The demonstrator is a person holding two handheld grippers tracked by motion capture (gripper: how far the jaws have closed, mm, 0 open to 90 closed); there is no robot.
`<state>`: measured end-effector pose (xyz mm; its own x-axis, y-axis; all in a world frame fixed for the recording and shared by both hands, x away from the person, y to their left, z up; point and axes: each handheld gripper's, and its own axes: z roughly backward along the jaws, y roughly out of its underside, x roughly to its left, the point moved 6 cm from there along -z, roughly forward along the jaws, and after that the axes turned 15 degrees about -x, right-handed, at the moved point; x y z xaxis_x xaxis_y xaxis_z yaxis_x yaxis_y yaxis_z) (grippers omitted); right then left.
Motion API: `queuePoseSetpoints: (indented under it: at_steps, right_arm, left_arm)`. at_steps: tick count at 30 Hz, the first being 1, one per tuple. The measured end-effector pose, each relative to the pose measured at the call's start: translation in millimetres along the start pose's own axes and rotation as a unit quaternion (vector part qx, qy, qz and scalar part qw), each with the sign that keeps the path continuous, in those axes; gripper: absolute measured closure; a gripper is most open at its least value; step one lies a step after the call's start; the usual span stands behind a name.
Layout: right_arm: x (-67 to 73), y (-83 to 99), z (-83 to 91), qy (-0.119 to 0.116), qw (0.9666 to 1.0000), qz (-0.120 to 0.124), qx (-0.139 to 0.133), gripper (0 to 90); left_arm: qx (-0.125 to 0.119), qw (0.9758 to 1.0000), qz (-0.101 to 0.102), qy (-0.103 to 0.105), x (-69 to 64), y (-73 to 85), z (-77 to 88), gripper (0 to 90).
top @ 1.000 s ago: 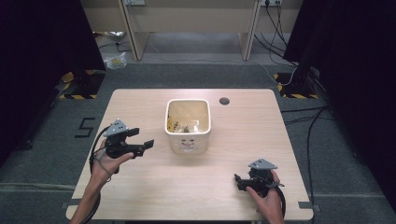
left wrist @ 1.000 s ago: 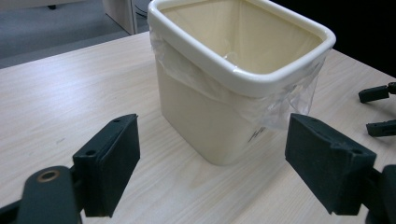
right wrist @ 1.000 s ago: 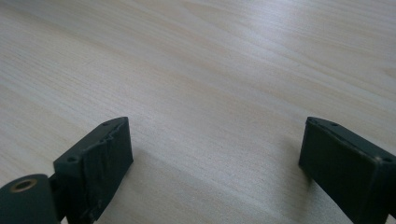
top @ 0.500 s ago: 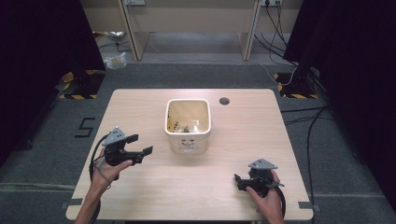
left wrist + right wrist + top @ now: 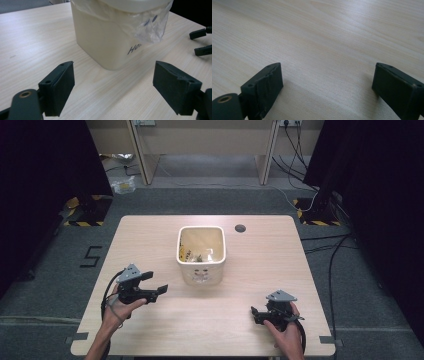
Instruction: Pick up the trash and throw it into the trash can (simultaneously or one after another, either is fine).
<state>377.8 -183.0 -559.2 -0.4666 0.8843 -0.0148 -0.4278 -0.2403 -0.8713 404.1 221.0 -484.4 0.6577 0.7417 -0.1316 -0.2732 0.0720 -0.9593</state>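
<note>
A cream square bin [image 5: 201, 270] lined with a clear plastic bag stands at the middle of the wooden table [image 5: 145, 237], with small scraps inside it. My left gripper [image 5: 156, 284] is held just left of the bin near the front, open and pointing at it. In the left gripper view the bin [image 5: 107, 37] rises a short way ahead of the open left gripper [image 5: 116, 83], which holds nothing. Toward the table's front right, my right gripper [image 5: 255, 315] points left, low over the wood. The right gripper [image 5: 327, 85] is open over bare wood.
A small dark round hole [image 5: 240, 228] sits in the table behind the bin on the right. The other gripper's jaws [image 5: 201, 41] show far off in the left gripper view. Dark curtains, cables and desk legs surround the table.
My left gripper has drifted toward the table's front edge and slightly right, still open. The right gripper has barely moved.
</note>
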Motion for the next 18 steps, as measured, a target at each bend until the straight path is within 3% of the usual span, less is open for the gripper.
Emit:
queuePoseSetpoints:
  at_steps: [18]
  right_arm:
    - [0.1,0.0,0.1,0.000,1.0000,0.000,0.000,9.7]
  left_arm:
    - [0.043,0.9989,0.010,0.017,-6.4,40.0,-10.3,16.8]
